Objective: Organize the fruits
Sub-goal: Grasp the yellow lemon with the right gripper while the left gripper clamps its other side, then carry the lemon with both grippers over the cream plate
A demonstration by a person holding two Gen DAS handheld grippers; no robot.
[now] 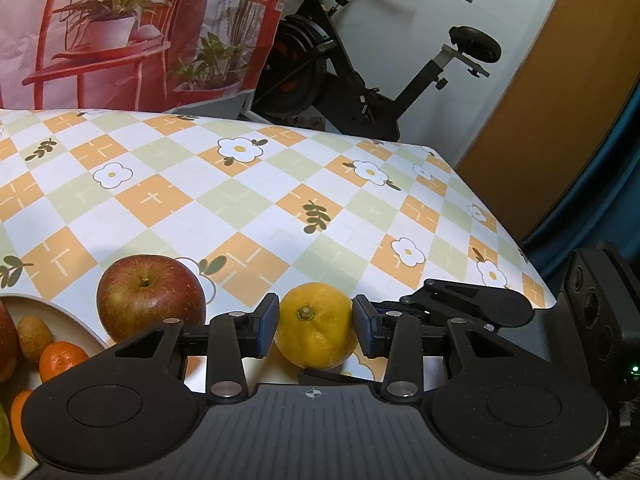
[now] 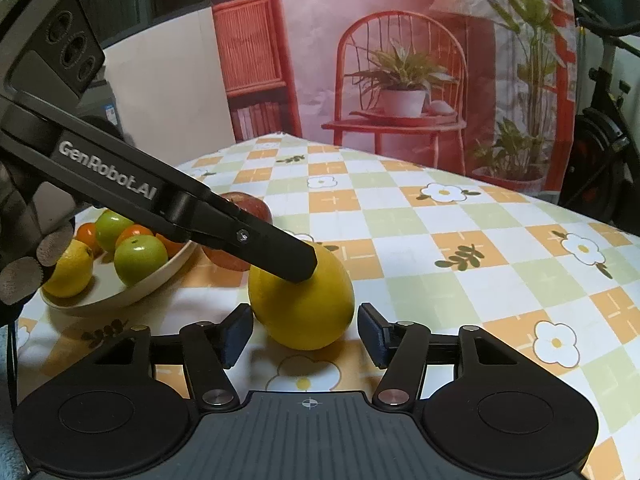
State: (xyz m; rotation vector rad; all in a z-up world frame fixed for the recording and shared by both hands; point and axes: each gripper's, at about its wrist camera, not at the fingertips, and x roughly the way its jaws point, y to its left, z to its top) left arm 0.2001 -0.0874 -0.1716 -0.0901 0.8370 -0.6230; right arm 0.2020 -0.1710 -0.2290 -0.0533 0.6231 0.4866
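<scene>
A yellow lemon (image 1: pixel 316 328) sits on the checked tablecloth with my left gripper (image 1: pixel 315 320) shut on it, one pad against each side. In the right wrist view the same lemon (image 2: pixel 304 304) lies between the pads of my right gripper (image 2: pixel 306 328). That gripper is open, with a thin gap on each side. One left gripper finger (image 2: pixel 280 250) lies across the lemon's upper left. A red apple (image 1: pixel 150 296) stands on the cloth left of the lemon, next to a cream plate (image 1: pixel 60 308) holding several fruits.
The plate (image 2: pixel 132 292) holds green fruits, oranges, a lemon and a kiwi. Gloved fingers (image 2: pixel 24 276) grip the left handle. The table's right edge (image 1: pixel 536 280) drops off close by. An exercise bike (image 1: pixel 360 80) and a printed backdrop (image 1: pixel 120 32) stand behind the table.
</scene>
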